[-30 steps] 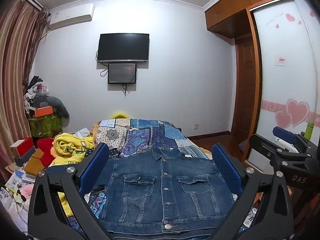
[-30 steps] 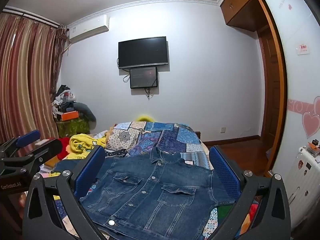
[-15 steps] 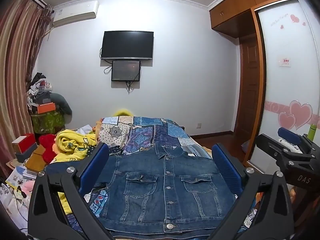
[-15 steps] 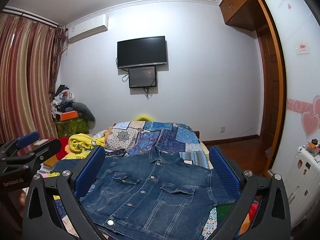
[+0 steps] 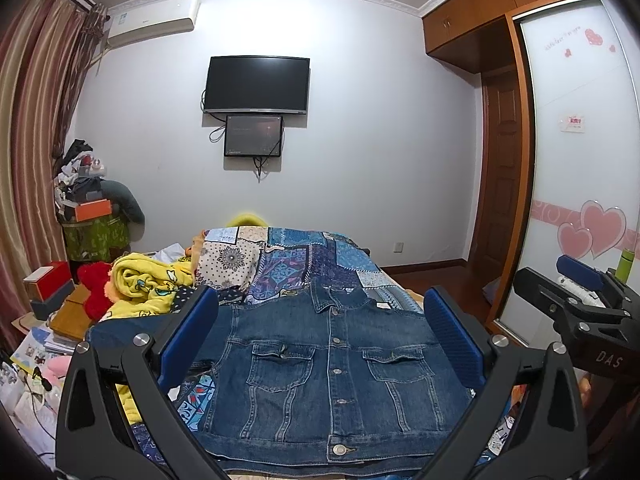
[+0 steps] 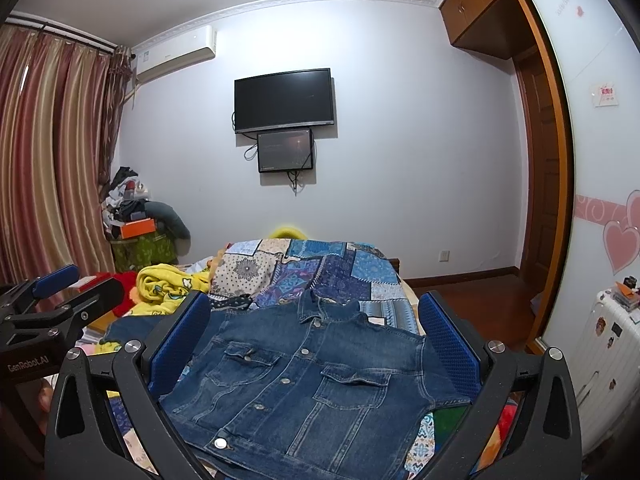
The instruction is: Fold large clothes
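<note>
A blue denim jacket (image 5: 328,372) lies flat and buttoned on the bed, front up, collar toward the far wall; it also shows in the right wrist view (image 6: 312,384). Its sleeves look tucked under, so it reads as a rectangle. My left gripper (image 5: 320,340) is open and empty, held above the jacket's near half. My right gripper (image 6: 312,340) is open and empty too, above the jacket from the right. The right gripper shows at the right edge of the left wrist view (image 5: 580,308); the left gripper shows at the left edge of the right wrist view (image 6: 52,312).
A patchwork quilt (image 5: 288,264) covers the bed behind the jacket. A yellow blanket (image 5: 148,284) and red plush (image 5: 96,284) lie at the left. Boxes and books (image 5: 52,300) crowd the left bedside. A sliding wardrobe door (image 5: 580,160) and white suitcase (image 6: 608,360) stand right.
Both grippers have tilted up and shifted slightly, so the jacket sits a little lower in the views. The jacket has not moved and both grippers stay open.
</note>
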A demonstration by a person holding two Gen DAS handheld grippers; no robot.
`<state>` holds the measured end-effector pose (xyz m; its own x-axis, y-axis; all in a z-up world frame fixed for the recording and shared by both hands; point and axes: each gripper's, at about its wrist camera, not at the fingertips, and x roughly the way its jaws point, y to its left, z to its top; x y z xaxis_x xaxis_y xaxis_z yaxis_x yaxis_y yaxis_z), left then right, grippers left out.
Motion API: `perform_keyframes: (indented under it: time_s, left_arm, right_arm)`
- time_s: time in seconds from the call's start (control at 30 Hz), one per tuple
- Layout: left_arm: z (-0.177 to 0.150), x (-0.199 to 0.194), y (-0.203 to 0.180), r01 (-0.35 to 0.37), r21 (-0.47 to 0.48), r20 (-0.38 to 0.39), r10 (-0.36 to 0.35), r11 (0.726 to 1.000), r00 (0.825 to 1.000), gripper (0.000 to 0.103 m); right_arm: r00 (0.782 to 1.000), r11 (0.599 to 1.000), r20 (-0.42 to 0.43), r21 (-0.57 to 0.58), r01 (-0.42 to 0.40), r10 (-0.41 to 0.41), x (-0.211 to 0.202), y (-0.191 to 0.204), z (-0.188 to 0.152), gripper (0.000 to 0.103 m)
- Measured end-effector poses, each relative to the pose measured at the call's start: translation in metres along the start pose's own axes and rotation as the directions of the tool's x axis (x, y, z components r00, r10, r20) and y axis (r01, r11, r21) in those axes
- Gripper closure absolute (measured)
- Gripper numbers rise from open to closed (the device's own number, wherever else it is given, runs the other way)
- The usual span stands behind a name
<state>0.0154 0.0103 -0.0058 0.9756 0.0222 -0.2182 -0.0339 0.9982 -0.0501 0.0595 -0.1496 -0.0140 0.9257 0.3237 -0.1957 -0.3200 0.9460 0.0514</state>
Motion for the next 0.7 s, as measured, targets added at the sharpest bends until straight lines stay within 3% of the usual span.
perform_keyframes:
  time_s: [0.7]
  left_arm:
    - [-0.0004, -0.0009, -0.004, 0.004, 0.016, 0.007, -0.004, 1.0, 1.0, 0.0]
  right_arm:
    - [1.0, 1.0, -0.008, -0.003, 0.006, -0.006, 0.0007, -0.0018, 0.0004, 0.0]
